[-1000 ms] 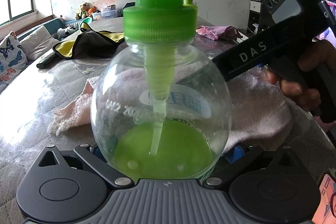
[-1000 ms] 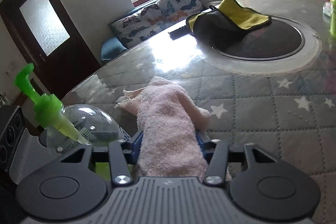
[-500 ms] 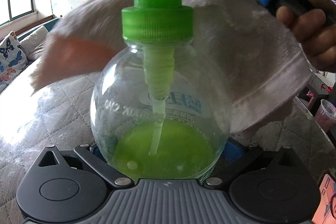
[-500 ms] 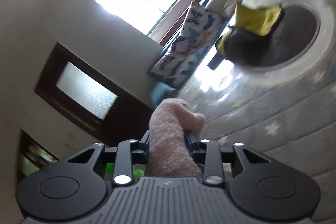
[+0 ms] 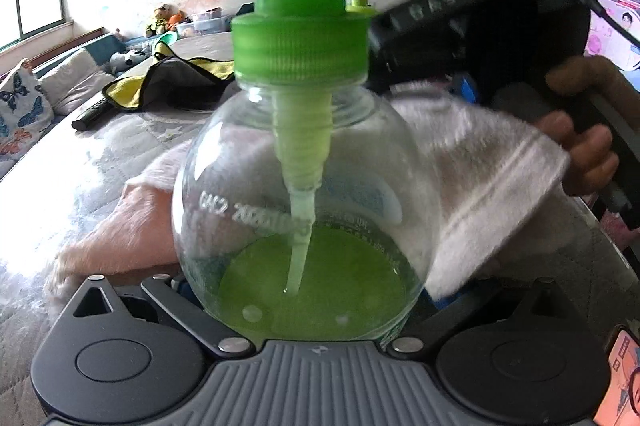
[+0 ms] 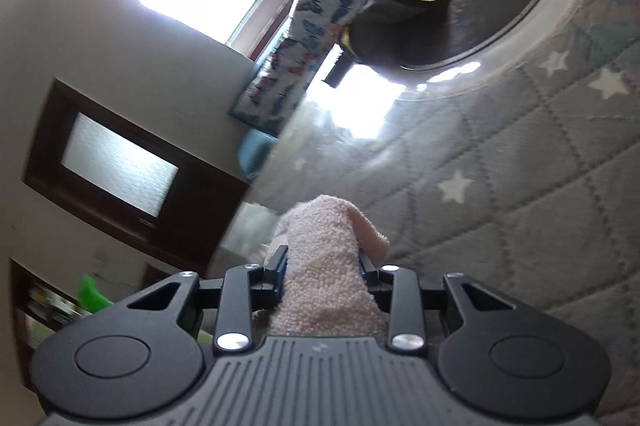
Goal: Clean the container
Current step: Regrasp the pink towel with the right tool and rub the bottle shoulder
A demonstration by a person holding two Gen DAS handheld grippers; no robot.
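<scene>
1. Left gripper (image 5: 304, 290) clamped on round clear soap dispenser (image 5: 300, 194), upright, green liquid at btm, over the quilted table (image 5: 80, 162).
2. Right gripper (image 6: 324, 262) pinched tight on pink towel (image 5: 492, 178), draped vs bottle's far side.
3. Step: wiping glass. Next: prob. drag towel round w/ steady pressure.

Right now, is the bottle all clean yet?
Not yet. Done: the left gripper grips the round soap bottle, and the right gripper has the pink towel. In hand: the towel drapes behind the bottle. Left: wiping the glass itself.
</scene>
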